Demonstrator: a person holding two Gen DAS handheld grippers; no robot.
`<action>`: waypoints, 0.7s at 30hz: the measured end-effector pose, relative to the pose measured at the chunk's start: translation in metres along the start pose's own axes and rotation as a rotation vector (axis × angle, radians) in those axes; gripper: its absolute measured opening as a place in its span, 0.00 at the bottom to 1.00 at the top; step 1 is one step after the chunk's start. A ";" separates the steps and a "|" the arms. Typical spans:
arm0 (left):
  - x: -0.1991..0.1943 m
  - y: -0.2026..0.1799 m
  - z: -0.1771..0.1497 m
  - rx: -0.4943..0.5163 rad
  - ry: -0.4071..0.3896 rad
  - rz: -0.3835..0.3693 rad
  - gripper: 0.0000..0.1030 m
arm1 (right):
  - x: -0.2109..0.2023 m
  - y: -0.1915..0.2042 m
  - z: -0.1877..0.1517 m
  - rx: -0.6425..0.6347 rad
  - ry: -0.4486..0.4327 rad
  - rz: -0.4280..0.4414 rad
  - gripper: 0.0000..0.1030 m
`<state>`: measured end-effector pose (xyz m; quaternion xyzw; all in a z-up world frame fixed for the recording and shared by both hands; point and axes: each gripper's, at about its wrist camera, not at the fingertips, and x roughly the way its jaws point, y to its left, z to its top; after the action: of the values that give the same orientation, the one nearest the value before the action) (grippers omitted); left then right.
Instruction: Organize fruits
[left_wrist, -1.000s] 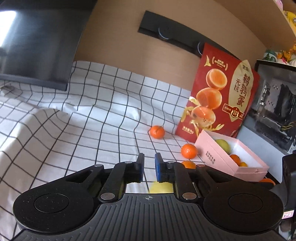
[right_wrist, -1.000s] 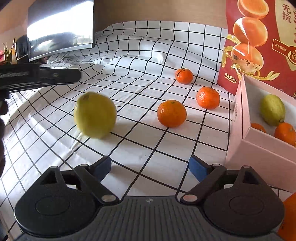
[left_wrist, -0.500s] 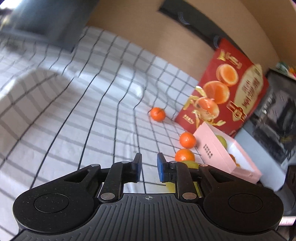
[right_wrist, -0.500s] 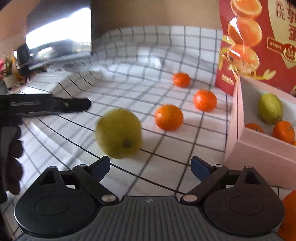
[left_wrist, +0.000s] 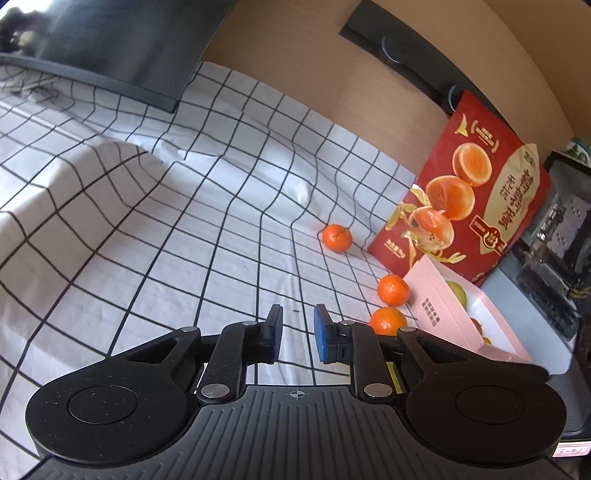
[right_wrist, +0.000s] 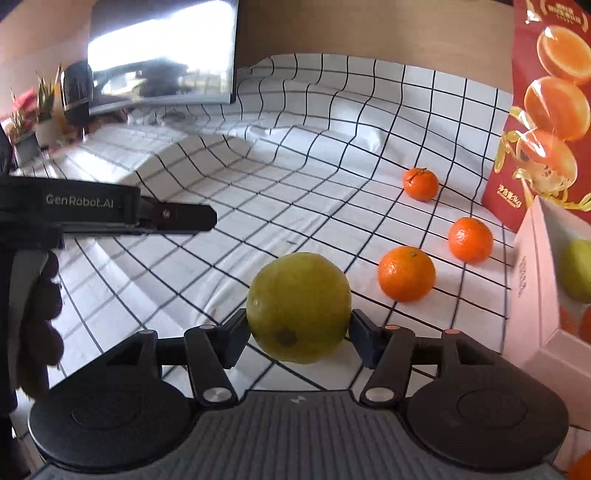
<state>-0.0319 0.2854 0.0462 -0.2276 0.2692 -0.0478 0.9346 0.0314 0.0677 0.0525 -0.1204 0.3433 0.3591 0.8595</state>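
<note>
Table under a wrinkled checked cloth (right_wrist: 295, 177); pink box (right_wrist: 532, 280) at its right edge, already holding a green fruit and some oranges. Right gripper (right_wrist: 299, 332): fingers closing on the yellow-green fruit (right_wrist: 298, 306), which sits between the pads near the front edge (contact looks made on both sides). Risk: round, smooth skin, pads at its widest part; a lift before the grip firms could let it roll out. Three oranges (right_wrist: 406, 273) lie loose toward the box; a low carry could knock them. Left gripper (left_wrist: 297, 334): fingers shut, empty.
</note>
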 end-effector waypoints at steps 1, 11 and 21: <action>0.001 -0.001 -0.001 0.011 0.002 0.003 0.20 | -0.003 0.000 -0.001 -0.009 0.005 -0.001 0.57; 0.020 -0.065 -0.010 0.247 0.050 -0.076 0.21 | -0.065 -0.049 -0.040 0.045 0.056 -0.034 0.57; 0.106 -0.120 -0.011 0.452 0.097 0.016 0.23 | -0.075 -0.061 -0.071 0.074 -0.022 -0.085 0.58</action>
<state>0.0560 0.1510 0.0409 -0.0075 0.2981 -0.1104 0.9481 0.0003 -0.0479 0.0483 -0.0993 0.3414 0.3106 0.8815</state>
